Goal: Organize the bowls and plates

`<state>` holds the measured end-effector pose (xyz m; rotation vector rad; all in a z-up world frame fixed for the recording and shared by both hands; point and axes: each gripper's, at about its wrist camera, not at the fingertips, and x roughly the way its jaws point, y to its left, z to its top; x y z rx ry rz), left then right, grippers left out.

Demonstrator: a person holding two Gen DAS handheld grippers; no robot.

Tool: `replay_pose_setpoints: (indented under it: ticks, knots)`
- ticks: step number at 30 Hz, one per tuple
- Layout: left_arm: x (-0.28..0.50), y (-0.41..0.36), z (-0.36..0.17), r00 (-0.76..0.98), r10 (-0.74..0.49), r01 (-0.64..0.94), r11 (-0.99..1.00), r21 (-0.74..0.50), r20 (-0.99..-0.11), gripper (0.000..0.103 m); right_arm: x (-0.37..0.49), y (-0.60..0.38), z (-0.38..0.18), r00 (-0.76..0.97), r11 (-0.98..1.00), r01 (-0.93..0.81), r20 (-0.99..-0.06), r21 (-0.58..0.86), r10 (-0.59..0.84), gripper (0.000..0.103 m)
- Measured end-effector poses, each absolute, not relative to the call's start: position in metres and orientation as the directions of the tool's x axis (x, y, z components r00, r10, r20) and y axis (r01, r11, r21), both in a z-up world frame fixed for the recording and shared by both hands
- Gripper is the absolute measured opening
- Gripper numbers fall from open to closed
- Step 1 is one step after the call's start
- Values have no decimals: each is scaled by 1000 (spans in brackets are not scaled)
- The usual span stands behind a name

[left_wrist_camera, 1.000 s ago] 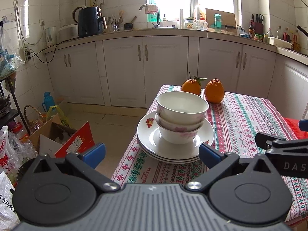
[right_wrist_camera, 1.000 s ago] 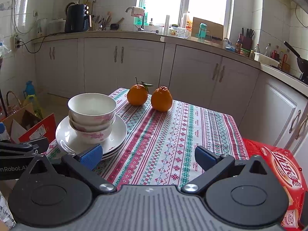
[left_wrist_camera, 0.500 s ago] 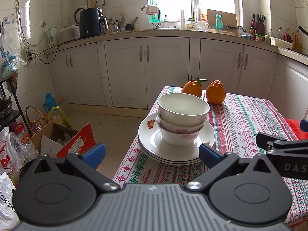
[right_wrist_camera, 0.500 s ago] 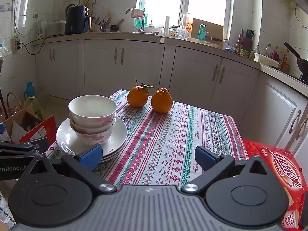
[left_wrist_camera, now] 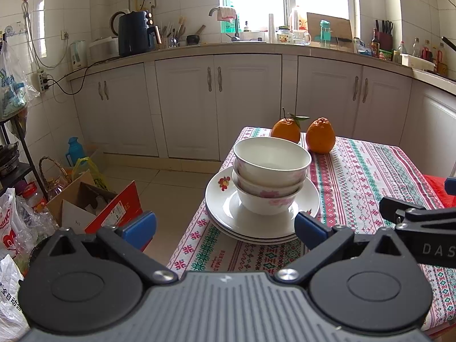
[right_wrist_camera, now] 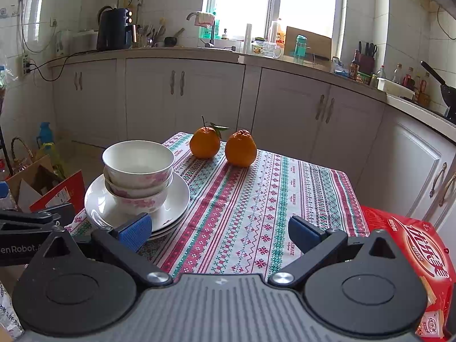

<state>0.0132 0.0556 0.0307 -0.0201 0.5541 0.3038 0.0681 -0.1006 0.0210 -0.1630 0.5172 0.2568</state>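
Observation:
Three white bowls with pink flowers are nested on a stack of white plates near the table's left front corner. My left gripper is open and empty, hanging just in front of the plates without touching them. To the right of the stack my right gripper is open and empty above the patterned tablecloth. Each gripper's black body shows at the edge of the other's view.
Two oranges sit at the table's far edge. A red snack box lies at the right edge. On the floor to the left are a cardboard box, bags and a basket. White cabinets and a cluttered counter run behind.
Both grippers have risen and pulled back slightly; the stack sits a little lower in both views. The bowls and plates have not moved.

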Motion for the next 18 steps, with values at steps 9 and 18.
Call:
replay_pose_setpoints:
  ticks: [9,18]
  knots:
    - [13,55,31,808,277,-287,956,63,-519,102,68,-100,21,839,955,-282,-506,-90,200,103]
    - [14,54,31,807,276,-286,956,65,-522,102,70,-101,22,836,955,-285,-509,-86,203,103]
